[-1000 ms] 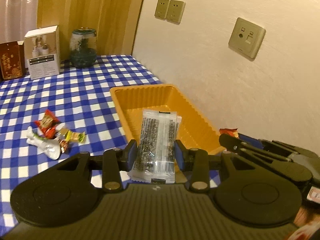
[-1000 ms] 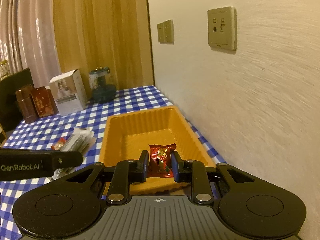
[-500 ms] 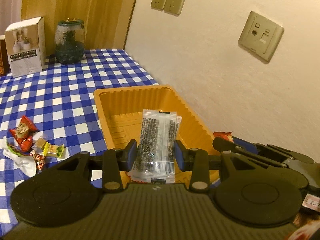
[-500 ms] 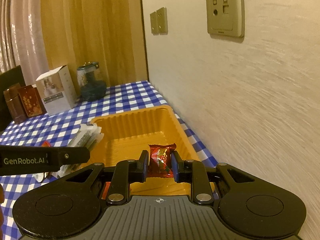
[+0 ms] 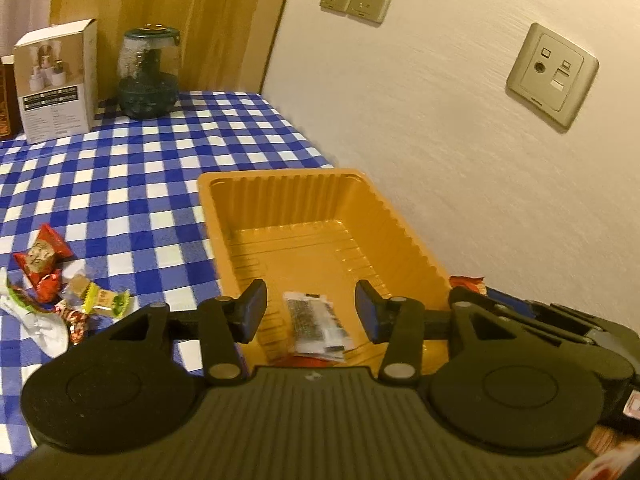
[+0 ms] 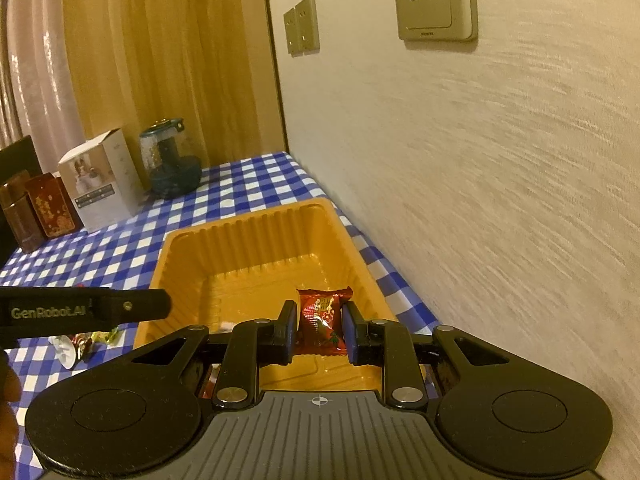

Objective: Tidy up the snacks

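Note:
An orange plastic tray point(image 5: 416, 256) point(image 6: 188, 248) sits on the blue checked tablecloth beside the wall. My left gripper point(image 5: 310, 312) hovers over its near end with jaws opening; a clear packet of dark snack point(image 5: 316, 326) lies loose on the tray floor below, touching neither pad. My right gripper point(image 6: 319, 330) is shut on a red wrapped snack point(image 6: 322, 320) over the tray's near right part. In the right wrist view, a black arm of the left gripper point(image 6: 84, 310) crosses in from the left. Loose wrapped candies point(image 5: 52, 280) point(image 6: 94, 338) lie left of the tray.
A white box point(image 5: 56, 80) point(image 6: 102, 178), a dark green glass jar point(image 5: 149, 74) point(image 6: 170, 160) and brown boxes point(image 6: 34, 208) stand at the table's far end. The wall with sockets point(image 5: 552, 74) runs close along the tray's right side.
My left gripper's jaws have spread and the clear packet has dropped from them into the tray. Both grippers came closer to the tray earlier. The right one still grips the red snack.

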`<state>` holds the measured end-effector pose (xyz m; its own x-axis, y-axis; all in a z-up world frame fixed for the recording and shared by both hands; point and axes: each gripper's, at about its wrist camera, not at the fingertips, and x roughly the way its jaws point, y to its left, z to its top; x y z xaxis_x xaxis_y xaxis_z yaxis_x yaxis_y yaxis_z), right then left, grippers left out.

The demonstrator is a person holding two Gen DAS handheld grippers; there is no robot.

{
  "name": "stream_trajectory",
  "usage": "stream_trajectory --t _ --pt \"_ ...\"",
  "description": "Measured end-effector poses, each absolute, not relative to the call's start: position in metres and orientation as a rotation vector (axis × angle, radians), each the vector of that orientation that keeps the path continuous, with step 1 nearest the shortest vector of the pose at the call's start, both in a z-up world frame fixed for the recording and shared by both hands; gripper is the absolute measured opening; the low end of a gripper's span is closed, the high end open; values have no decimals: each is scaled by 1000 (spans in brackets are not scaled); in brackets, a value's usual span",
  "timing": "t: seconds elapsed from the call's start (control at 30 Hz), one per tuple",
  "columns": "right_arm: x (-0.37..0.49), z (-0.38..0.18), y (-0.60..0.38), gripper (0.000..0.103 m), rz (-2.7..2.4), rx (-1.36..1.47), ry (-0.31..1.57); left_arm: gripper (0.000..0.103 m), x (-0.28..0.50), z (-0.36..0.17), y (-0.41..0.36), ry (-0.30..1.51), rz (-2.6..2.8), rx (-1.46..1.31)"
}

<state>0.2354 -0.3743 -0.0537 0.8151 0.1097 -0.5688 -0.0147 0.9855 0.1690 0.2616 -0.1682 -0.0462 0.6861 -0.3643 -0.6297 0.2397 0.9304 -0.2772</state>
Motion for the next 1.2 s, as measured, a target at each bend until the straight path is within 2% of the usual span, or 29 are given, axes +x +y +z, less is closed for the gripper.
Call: stream_trajectory --t 0.6,0.63,0.67,0.73,1.2 --pt "244 -47 -370 25 122 248 618 45 250 -44 -152 742 -316 -172" --pt "246 -48 -371 30 119 261 621 45 249 -44 -150 742 -311 -172" --pt "246 -49 -373 48 111 268 622 45 249 -44 -148 742 -309 -175" --pt "243 -49 -377 66 101 288 606 46 248 -45 -144 743 -304 -181" --pt "206 -28 -374 66 89 285 601 48 215 -34 -126 734 -267 -184"
